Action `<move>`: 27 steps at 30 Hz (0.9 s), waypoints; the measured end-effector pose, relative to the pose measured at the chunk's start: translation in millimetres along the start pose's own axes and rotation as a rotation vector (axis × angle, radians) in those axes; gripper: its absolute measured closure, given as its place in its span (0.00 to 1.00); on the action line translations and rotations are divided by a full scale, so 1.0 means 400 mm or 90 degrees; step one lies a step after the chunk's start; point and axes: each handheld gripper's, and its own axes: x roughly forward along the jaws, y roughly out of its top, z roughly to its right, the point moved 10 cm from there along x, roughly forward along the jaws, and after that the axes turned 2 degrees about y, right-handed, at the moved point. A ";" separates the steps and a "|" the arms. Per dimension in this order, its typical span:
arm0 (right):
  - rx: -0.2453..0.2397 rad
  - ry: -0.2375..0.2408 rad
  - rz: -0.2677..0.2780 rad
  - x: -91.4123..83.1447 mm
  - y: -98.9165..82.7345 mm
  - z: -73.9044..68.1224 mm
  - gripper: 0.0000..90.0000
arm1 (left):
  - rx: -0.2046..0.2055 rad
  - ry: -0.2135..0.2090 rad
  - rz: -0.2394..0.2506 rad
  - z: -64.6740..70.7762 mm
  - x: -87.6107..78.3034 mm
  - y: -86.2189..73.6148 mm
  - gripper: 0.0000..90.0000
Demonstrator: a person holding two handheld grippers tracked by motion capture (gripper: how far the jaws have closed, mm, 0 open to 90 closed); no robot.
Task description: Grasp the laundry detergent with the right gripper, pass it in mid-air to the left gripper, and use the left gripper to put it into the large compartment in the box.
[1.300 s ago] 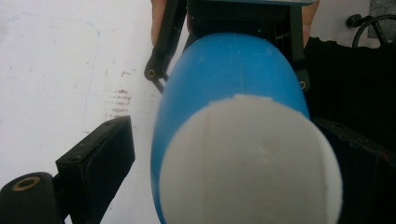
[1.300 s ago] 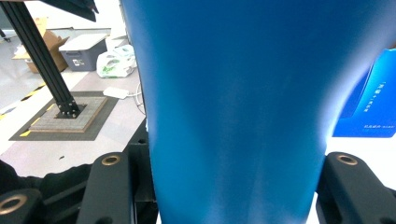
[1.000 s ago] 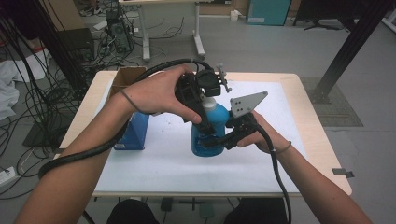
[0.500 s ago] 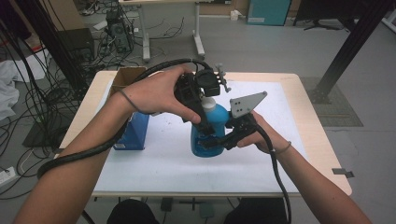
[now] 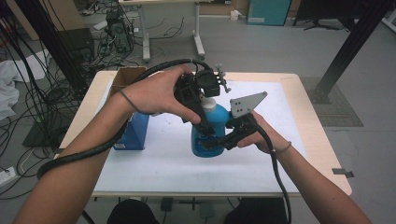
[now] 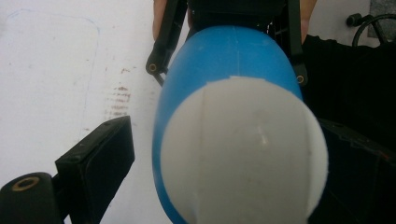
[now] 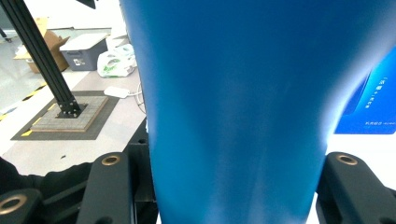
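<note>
Nothing has shifted since the earlier frames. One blue bottle (image 5: 208,135) stands upright at the table (image 5: 299,107) centre. Right gripper (image 5: 217,140) clamps its body; left gripper (image 5: 205,100) straddles its white cap (image 6: 243,149), grip unclear. One blue box (image 5: 133,133) at left.

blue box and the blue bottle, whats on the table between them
Nothing: the high view shows bare white table between the blue box and the blue bottle; the left hand hangs above that stretch.

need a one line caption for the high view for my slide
Right gripper clamps a blue bottle low on its body while the left gripper sits at its white cap.
</note>
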 end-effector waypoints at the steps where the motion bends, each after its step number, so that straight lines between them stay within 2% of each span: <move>1: 0.000 0.000 0.001 0.000 0.000 0.000 0.48 | -0.002 0.000 0.002 0.000 0.000 0.000 0.10; 27: -0.001 0.000 0.000 0.001 0.000 -0.001 0.48 | -0.001 -0.002 -0.003 0.001 0.002 0.000 0.10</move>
